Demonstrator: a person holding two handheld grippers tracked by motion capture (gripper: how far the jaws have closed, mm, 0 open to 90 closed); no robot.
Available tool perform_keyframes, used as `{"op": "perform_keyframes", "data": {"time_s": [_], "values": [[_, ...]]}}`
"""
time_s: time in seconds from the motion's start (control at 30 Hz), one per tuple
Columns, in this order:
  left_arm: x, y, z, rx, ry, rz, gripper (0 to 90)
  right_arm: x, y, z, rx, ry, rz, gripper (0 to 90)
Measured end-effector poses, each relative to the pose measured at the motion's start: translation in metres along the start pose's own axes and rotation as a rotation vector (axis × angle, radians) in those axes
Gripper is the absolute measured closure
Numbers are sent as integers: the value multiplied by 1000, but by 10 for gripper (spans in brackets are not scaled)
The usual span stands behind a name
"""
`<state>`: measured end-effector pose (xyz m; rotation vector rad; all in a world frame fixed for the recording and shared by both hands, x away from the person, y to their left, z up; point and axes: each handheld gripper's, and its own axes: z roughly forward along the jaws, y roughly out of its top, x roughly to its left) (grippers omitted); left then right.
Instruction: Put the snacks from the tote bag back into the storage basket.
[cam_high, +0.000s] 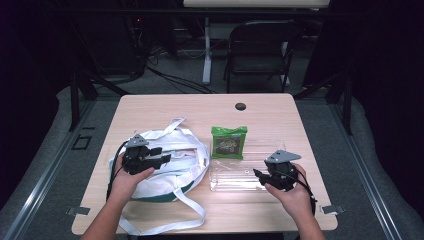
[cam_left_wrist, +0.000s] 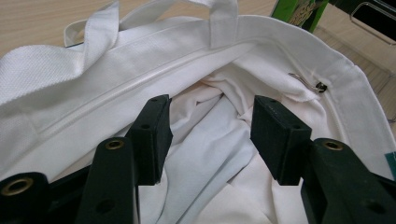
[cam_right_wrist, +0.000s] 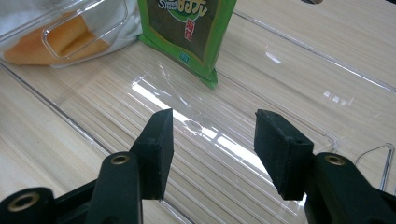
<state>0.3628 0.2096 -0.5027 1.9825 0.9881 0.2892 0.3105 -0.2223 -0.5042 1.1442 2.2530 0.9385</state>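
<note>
Centrally in the lower half of the left gripper view, the left tool (cam_left_wrist: 211, 128) stands with its jaws spread and nothing between them, aimed into the open mouth of a white tote bag (cam_left_wrist: 196, 79). That aim suggests the bag's opening is being approached or held ready for loading. Crumpled white lining lies beyond the pads, and a small metal ring (cam_left_wrist: 320, 86) sits on the inner rim at the right of the frame.

In the high view, the left tool (cam_high: 161, 158) hovers over the bag (cam_high: 165, 167) at centre left of the desk (cam_high: 260, 107); the bag's straps trail toward the lower edge.

In the right gripper view, the right tool (cam_right_wrist: 212, 140) is likewise spread and empty, poised above a clear plastic tray (cam_right_wrist: 233, 140) lying flat on the desk. A green snack packet (cam_right_wrist: 187, 28) stands at the top centre, its lower edge on or just beside the tray's far part. The packet stands unheld, probably the next item to be picked up.

In the high view, the right tool (cam_high: 260, 175) sits at lower right, touching or just over the tray (cam_high: 235, 175), with the packet (cam_high: 228, 142) between the two tools.
</note>
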Motion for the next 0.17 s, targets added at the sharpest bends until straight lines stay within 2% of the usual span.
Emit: {"op": "perform_keyframes", "data": {"time_s": [0.17], "values": [[1,-2,-3,-9,-5,-5,467,-2,3,2,5,1,3,477]]}}
